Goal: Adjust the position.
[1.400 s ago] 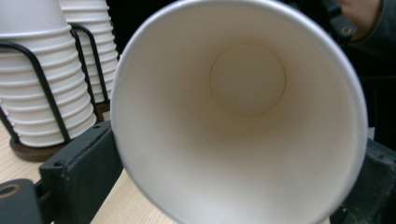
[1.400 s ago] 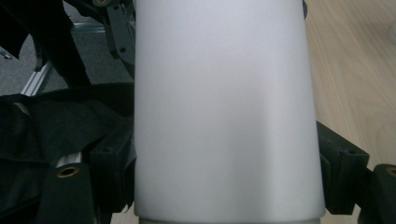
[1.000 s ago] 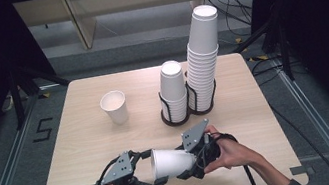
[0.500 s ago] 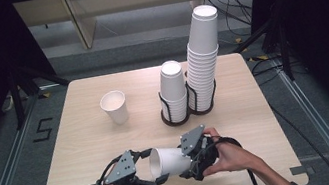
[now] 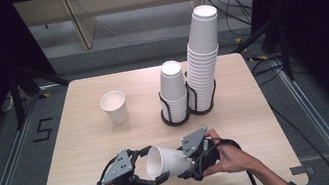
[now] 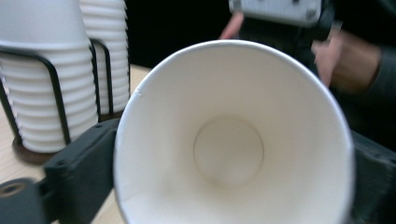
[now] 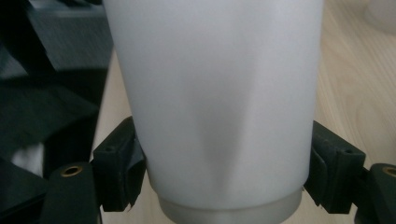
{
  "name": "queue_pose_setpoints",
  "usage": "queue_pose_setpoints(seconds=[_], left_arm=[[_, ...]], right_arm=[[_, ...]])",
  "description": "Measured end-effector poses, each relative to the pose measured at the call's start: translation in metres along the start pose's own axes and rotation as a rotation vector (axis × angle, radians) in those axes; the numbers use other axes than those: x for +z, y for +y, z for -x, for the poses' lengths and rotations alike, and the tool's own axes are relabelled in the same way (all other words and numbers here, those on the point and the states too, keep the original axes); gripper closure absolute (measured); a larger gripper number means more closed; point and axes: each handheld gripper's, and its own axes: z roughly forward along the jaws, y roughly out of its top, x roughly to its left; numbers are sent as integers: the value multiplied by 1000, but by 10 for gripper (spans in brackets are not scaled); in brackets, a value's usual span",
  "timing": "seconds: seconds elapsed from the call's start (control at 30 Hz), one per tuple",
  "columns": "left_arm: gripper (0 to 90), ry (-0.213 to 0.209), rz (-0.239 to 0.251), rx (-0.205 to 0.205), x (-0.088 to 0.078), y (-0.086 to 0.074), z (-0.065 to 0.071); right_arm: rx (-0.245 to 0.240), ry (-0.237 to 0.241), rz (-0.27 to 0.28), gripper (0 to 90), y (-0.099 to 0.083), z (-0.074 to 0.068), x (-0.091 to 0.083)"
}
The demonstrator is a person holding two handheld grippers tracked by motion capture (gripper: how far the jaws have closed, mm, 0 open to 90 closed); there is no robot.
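While the paper cup (image 5: 164, 161) lies sideways above the table's (image 5: 83, 136) near edge, right gripper (image 5: 191, 168) clamps its base and left gripper (image 5: 152, 176) flanks its rim, jaws apart; contact unclear. Open tabletop lies behind. Upright cup (image 5: 114, 107) and racked stacks (image 5: 192, 75) stand well apart.

a single dark digit "5" is showing on the grey floor (image 5: 19, 147) left of the light wooden table (image 5: 83, 136); no other writing is showing legibly anywhere.
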Motion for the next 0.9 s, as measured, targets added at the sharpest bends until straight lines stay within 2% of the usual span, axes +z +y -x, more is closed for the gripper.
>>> queue_pose_setpoints(seconds=[0.03, 0.1, 0.13, 0.23, 0.4, 0.5, 0.57, 0.6, 0.7, 0.83, 0.9], left_arm=[[3, -2, 13, -5, 0, 0, 0], [15, -6, 35, -21, -1, 0, 0], [21, -14, 51, -44, 0, -1, 1], [25, -6, 64, -47, 0, -2, 2], [71, -1, 79, -42, 1, -1, 3], [104, -14, 48, -27, -1, -1, 1], [126, -12, 45, -31, -1, -1, 0], [132, 0, 36, -39, -2, -1, -2], [137, 20, 21, -51, -1, -1, -2], [139, 26, 11, -43, -1, -1, -3], [134, 28, 15, -46, 0, 0, -2]], right_arm=[[12, 25, 36, 254, -1, 1, -1], [29, 45, 91, 254, -1, 3, -3], [40, 59, 117, 254, -2, 4, -4], [54, 71, 155, 254, -2, 5, -6], [62, 65, 141, 251, -3, 5, -2], [75, 65, 107, 250, -3, 2, 7], [74, 55, 99, 248, -3, 2, 7], [89, 29, 90, 235, -2, 2, 8], [84, -26, 50, 174, 0, 2, 6], [82, -45, 25, 189, 0, 1, 4], [79, -31, 20, 251, -1, 0, 6]])
